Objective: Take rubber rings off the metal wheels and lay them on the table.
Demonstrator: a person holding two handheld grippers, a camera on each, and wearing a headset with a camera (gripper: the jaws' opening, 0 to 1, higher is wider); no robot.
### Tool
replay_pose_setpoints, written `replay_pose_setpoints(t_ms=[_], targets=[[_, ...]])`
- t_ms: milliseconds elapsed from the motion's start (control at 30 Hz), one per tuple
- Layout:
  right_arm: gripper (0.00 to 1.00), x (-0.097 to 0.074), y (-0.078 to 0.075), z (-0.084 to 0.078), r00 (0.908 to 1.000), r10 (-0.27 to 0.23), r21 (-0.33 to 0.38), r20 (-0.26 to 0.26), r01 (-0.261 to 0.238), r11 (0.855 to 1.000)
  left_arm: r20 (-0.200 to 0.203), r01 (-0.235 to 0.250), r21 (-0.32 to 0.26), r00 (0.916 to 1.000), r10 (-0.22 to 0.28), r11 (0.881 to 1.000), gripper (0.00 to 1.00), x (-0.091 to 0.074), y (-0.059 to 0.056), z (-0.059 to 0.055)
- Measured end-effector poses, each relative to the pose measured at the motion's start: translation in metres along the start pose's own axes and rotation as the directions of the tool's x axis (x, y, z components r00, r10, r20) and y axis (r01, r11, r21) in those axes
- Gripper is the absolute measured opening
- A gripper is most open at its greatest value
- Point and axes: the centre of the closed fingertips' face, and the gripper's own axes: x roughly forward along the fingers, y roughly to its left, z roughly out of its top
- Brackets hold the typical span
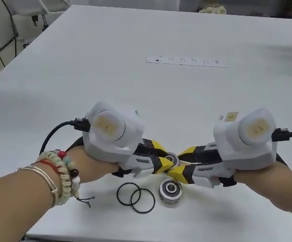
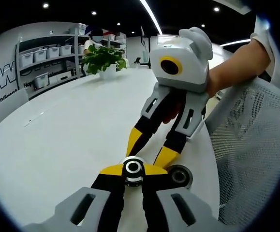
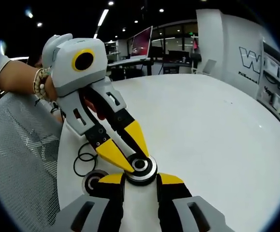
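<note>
A small metal wheel point(image 1: 172, 160) with a black rubber ring around its rim hangs just above the table's near edge. My left gripper point(image 1: 166, 165) comes in from the left and is shut on it. My right gripper point(image 1: 180, 165) meets it from the right, its yellow tips pressed to the same wheel point(image 3: 140, 167). In the left gripper view the wheel point(image 2: 133, 169) sits between my own yellow tips, and the right gripper point(image 2: 152, 149) reaches down to it. Two loose black rings point(image 1: 135, 196) and a second wheel point(image 1: 170, 191) lie on the table below.
The white table point(image 1: 135, 75) stretches far ahead, with a white power strip point(image 1: 186, 61) lying across its middle. A mesh chair back point(image 2: 256, 159) stands beside the near edge. A potted plant point(image 2: 102, 58) sits at the table's far end, with shelves behind it.
</note>
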Motion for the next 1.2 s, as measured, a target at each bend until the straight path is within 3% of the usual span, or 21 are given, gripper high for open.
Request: replay_pose_setpoints(t_ms=[733, 900, 1200], targets=[[0.14, -0.008, 0.0, -0.004, 0.9991, 0.04, 0.012, -0.016, -0.04, 0.999, -0.005, 0.0, -0.006, 1.0, 0.0, 1.0, 0.07, 0.0, 0.0, 0.0], [0.21, -0.005, 0.004, -0.001, 0.9989, 0.046, 0.04, -0.005, -0.046, 0.998, -0.004, 0.0, -0.006, 1.0, 0.0, 1.0, 0.07, 0.0, 0.0, 0.0], [0.31, 0.003, -0.004, 0.001, 0.9992, -0.04, -0.03, 0.004, 0.04, 0.999, -0.002, 0.003, -0.007, 1.0, -0.003, 1.0, 0.07, 0.0, 0.0, 0.0]])
